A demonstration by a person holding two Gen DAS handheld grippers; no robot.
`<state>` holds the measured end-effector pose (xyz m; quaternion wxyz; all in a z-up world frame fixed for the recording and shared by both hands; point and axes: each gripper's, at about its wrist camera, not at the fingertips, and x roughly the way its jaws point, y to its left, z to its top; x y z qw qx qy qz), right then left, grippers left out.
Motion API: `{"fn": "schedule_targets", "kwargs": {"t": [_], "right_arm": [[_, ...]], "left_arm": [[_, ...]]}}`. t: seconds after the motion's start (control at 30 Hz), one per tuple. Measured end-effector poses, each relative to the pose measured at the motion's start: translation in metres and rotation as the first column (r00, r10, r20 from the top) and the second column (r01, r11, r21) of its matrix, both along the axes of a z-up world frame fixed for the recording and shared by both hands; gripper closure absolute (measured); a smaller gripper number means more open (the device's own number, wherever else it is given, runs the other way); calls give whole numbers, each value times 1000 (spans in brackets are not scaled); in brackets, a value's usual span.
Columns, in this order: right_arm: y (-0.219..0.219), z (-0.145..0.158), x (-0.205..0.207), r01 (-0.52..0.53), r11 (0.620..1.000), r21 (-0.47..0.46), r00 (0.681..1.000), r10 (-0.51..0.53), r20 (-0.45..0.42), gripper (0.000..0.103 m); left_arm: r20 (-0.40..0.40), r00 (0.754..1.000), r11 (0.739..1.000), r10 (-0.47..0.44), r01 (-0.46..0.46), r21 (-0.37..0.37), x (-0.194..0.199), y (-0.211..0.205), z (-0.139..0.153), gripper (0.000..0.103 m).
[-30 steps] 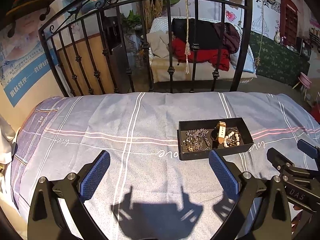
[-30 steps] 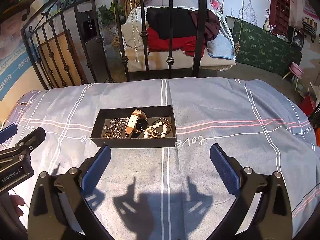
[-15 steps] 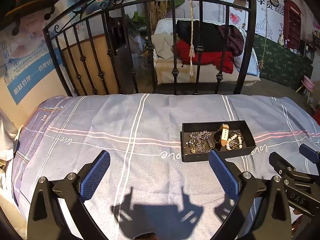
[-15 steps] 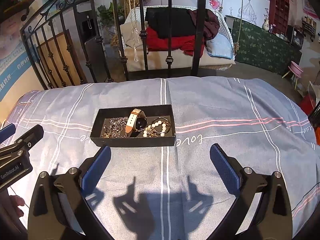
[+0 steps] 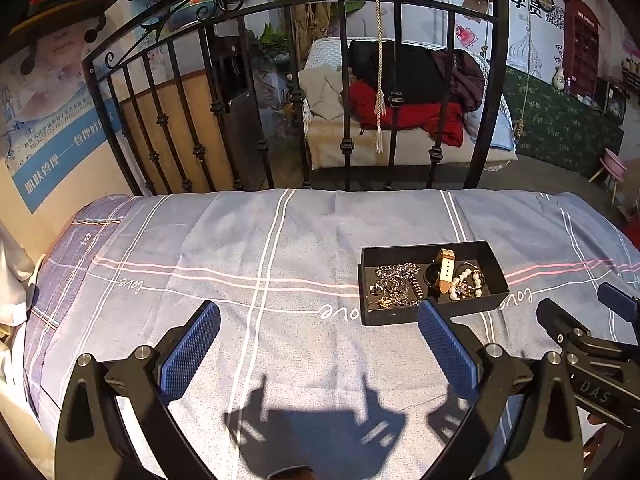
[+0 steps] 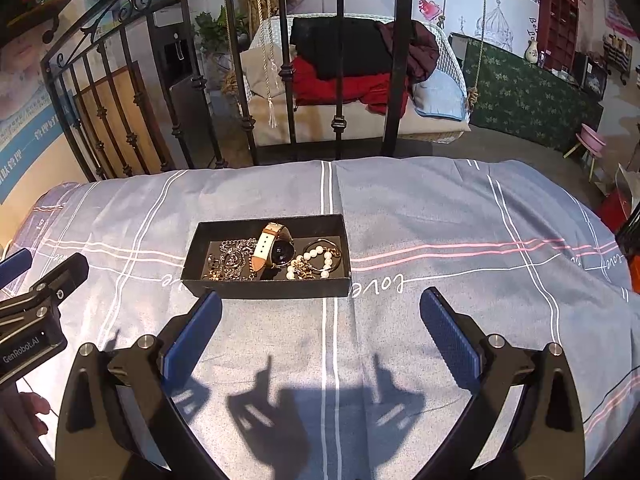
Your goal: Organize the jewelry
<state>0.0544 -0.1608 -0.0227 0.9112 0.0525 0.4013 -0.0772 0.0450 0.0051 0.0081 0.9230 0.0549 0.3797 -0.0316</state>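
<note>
**Both grippers spread wide, short of the jewelry box**

I see the black box (image 6: 266,282) sitting on the grey plaid bedsheet (image 6: 440,208), ahead of both tools. From my right gripper (image 6: 320,334), the box lies just past the fingertips and left of centre; its near wall is right beside the tip of the left blue pad (image 6: 192,338). The jaws stand wide apart with nothing between them. Inside the box, a tangle of chains (image 6: 230,260) fills the left part, a watch (image 6: 276,250) with a tan strap rests in the middle, and a pearl bracelet (image 6: 316,264) lies on the right.

From my left gripper (image 5: 318,344), equally wide and empty, the box (image 5: 400,314) sits ahead and to the right, its near wall beside the right pad (image 5: 448,346). An iron bed rail (image 5: 288,92) stands beyond the sheet.
</note>
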Motion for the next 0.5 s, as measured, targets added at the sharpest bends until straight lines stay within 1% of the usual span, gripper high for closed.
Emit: {"fn": "schedule_targets", "kwargs": {"t": [0.5], "right_arm": [[0, 2, 1, 0, 1000, 1, 1000, 0, 2, 5]], "left_arm": [[-5, 1000, 1000, -9, 9, 4, 1, -1, 1, 6]]}}
